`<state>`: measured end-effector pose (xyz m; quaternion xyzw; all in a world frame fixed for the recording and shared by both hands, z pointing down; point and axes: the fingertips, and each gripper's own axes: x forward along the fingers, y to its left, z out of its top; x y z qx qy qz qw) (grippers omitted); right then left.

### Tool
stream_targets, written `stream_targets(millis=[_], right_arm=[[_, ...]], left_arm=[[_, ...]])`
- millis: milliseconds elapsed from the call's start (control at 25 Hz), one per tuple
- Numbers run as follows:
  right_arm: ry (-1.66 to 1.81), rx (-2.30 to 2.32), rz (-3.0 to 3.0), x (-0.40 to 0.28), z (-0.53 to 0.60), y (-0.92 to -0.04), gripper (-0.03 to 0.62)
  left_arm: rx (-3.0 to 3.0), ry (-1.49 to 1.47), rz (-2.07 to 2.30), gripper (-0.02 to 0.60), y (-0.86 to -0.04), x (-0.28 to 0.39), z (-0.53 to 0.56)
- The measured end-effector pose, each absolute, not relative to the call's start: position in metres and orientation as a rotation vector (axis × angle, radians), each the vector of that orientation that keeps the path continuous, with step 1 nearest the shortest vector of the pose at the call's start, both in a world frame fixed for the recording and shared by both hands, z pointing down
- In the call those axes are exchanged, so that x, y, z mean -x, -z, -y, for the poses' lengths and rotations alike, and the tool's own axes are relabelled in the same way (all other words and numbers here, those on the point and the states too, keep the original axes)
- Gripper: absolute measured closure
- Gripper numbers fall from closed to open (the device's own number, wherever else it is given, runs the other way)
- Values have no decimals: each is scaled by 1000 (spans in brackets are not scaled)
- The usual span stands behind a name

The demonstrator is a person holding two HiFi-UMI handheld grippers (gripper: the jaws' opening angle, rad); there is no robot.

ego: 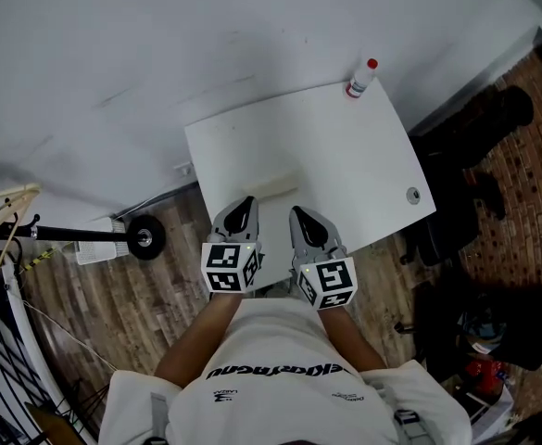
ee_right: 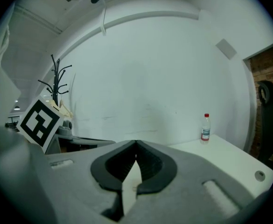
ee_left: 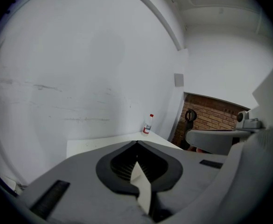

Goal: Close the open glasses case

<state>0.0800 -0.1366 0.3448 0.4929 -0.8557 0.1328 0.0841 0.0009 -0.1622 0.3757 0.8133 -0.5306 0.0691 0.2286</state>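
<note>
On the white table (ego: 345, 156), just beyond my grippers, lies a pale, low oblong thing (ego: 275, 185). It may be the glasses case, but it blends into the tabletop and I cannot tell whether it stands open. My left gripper (ego: 245, 204) and right gripper (ego: 300, 215) hover side by side over the table's near edge, both shut with nothing between the jaws. In the left gripper view the left gripper's (ee_left: 137, 142) jaw tips meet, and likewise the right gripper's (ee_right: 136, 142) in the right gripper view. Only a pale sliver shows through each gap, and the case itself is hidden there.
A small clear bottle with a red cap (ego: 361, 78) (ee_left: 148, 124) (ee_right: 205, 127) stands at the table's far right corner by the wall. A round cable hole (ego: 413, 194) sits near the right edge. A black chair (ego: 456, 211) is to the right, a wheeled stand (ego: 145, 237) to the left.
</note>
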Motion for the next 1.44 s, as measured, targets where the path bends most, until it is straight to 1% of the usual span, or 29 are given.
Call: stream_targets(millis=[480, 920, 1440], right_arm=[[-328, -1462, 2598, -81, 136, -305, 592], [-312, -1495, 2604, -85, 137, -299, 592], [-296, -1506, 2599, -83, 137, -297, 594]], left_arm=[[-2402, -109, 1493, 583, -321, -11, 140], [-2477, -113, 1513, 584, -304, -19, 136], [-2487, -88, 1550, 583, -299, -11, 138]])
